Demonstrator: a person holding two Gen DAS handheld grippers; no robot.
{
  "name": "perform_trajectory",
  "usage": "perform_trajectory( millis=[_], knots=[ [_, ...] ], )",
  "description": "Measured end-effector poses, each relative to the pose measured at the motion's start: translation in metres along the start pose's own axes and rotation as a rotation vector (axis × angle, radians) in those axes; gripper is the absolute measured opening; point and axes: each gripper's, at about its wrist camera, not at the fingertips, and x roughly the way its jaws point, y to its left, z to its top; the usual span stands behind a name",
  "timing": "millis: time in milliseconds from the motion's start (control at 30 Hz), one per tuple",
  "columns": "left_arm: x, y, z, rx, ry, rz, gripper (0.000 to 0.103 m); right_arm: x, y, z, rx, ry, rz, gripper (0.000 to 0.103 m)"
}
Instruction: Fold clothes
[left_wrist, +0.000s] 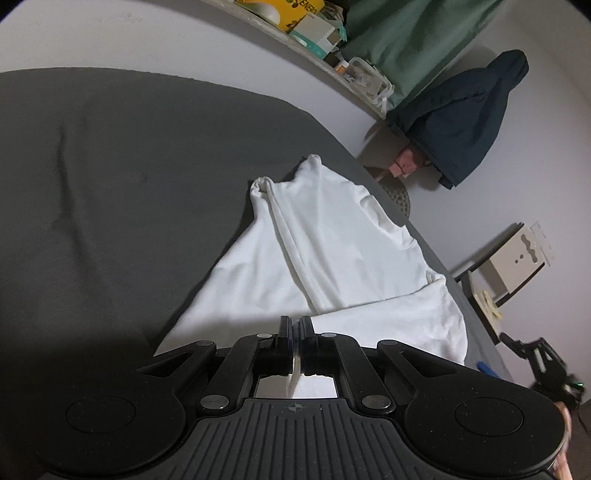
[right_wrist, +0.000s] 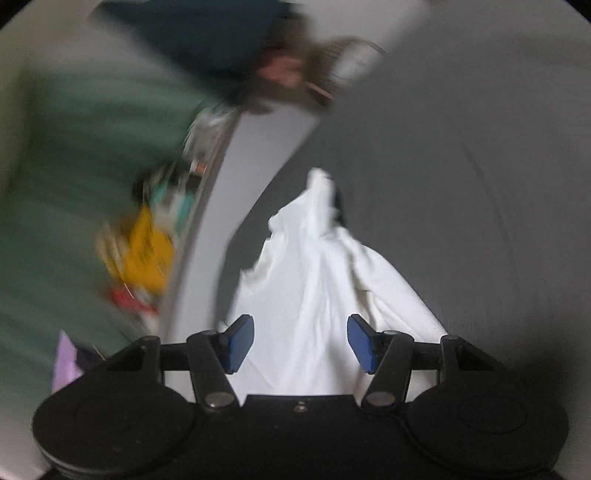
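A white garment (left_wrist: 332, 251) lies partly folded on a dark grey bed sheet (left_wrist: 129, 184), with one sleeve laid over its body. My left gripper (left_wrist: 295, 321) is shut on the garment's near edge, and a thin fold of white cloth shows between its fingers. In the right wrist view, which is blurred, the same garment (right_wrist: 306, 273) stretches away over the sheet (right_wrist: 461, 184). My right gripper (right_wrist: 301, 343) hangs over its near end, open, with its blue pads (right_wrist: 240, 343) wide apart and nothing pressed between them.
The bed's edge runs along the right of the garment, close to a white wall. A shelf with boxes (left_wrist: 303, 22), a green cloth (left_wrist: 413, 44) and a hanging dark blue jacket (left_wrist: 469, 114) stand beyond it. A small beige unit (left_wrist: 517, 262) sits on a stand.
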Motion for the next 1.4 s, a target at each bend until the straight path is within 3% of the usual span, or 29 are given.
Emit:
perform_trajectory(
  millis=[100,167,300,467,533,633,833,900,1000,1100,1333,1400],
  knots=[
    [0.001,0.000,-0.001,0.002,0.003,0.001,0.003,0.018,-0.024,0.005,0.144,0.003,0.057,0.056],
    [0.002,0.000,-0.001,0.002,0.003,0.003,0.003,0.030,-0.028,0.003,0.167,0.018,0.047,0.056],
    [0.005,0.000,0.000,0.008,0.004,0.013,0.003,0.050,-0.028,-0.001,0.124,-0.015,-0.026,0.055],
    [0.007,0.001,0.000,0.014,0.002,0.025,0.003,0.029,-0.020,0.009,0.121,-0.093,-0.103,0.057],
    [0.008,0.002,-0.001,0.008,0.002,0.025,0.003,0.032,-0.021,0.014,0.131,-0.020,-0.111,0.061],
    [0.012,0.000,-0.003,0.013,0.010,0.031,0.003,0.049,-0.029,0.012,0.185,0.100,-0.012,0.065],
    [0.013,-0.004,-0.006,0.029,0.018,0.038,0.003,0.066,-0.017,0.022,0.071,-0.037,0.011,0.062],
    [0.012,-0.006,-0.007,0.038,0.021,0.037,0.003,0.062,-0.023,0.032,0.096,-0.093,0.017,0.062],
    [0.013,-0.008,-0.008,0.044,0.024,0.030,0.003,0.042,-0.042,0.038,0.236,-0.173,0.061,0.062],
    [0.018,-0.013,-0.011,0.047,0.034,0.025,0.003,0.033,-0.050,0.042,0.303,-0.198,0.067,0.061],
    [0.013,-0.010,-0.013,0.041,0.030,0.046,0.003,0.042,-0.036,0.032,0.209,-0.181,-0.004,0.057],
    [0.010,-0.008,-0.014,0.027,0.031,0.034,0.003,0.042,-0.032,0.031,0.171,-0.210,-0.031,0.034]
  ],
)
